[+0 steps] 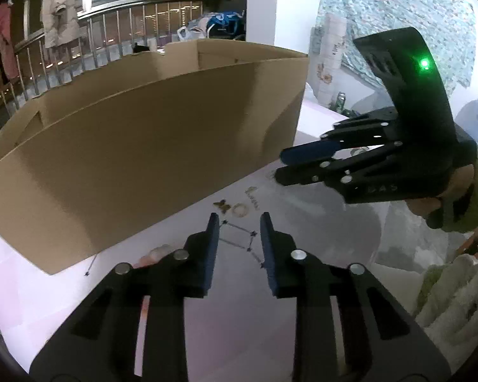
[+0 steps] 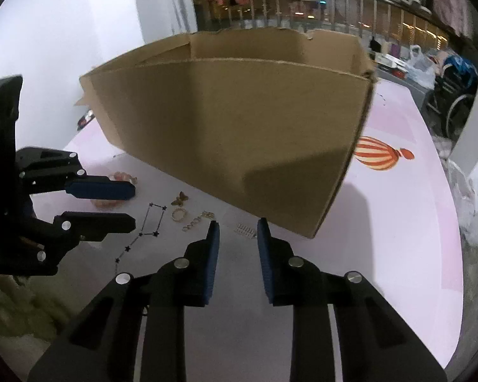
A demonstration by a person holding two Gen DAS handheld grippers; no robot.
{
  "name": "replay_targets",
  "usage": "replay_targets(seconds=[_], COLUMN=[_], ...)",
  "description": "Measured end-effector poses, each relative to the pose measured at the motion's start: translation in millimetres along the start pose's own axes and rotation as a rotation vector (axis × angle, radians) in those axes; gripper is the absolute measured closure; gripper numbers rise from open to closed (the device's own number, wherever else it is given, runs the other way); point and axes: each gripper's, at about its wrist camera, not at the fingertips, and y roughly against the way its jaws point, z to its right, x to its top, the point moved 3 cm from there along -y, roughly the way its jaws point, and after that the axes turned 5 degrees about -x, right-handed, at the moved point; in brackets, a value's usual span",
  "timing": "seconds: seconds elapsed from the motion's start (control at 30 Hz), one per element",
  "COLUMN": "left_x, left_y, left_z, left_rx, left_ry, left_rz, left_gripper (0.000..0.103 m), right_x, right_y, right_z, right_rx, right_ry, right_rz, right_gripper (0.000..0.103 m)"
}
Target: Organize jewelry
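Though open-topped, cardboard box [image 2: 239, 127] hides its contents.

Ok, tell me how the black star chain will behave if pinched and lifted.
The star chain lies in loose bends, so it will probably droop limp. Its links look very thin: likely light, and apt to slip from the pads. It may drag or snag the ring nearby.

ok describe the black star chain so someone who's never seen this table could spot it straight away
Find the big cardboard box on the pink table; a row of small jewelry lies along its near wall. The chain is the piece nearest the left gripper, beside the butterfly charm. It alone is black: thin links dotted with tiny stars, laid in a loop with a tail.
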Motion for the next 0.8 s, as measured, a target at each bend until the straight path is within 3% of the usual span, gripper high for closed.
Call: replay_targets(seconds=[0.23,0.33,0.8], left_x=[-2,-5,-6], left_y=[-8,-8,-9], left_z=[1,2,5], left_rx=[-0.025,-0.035,-0.055], left_ry=[0.008,0.008,0.009], left_rz=[-0.013,-0.017,-0.014], left_gripper=[0.089,0.09,0.09], right_x=[3,6,-5], right_y=[-9,-10,-1], right_z=[-3,-2,-6], right_rx=[0.007,0.014,0.014], right_ry=[0.068,0.071,0.073], right_rz=[-0.019,-0.028,-0.078], right_gripper=[0.084,0.088,0.088])
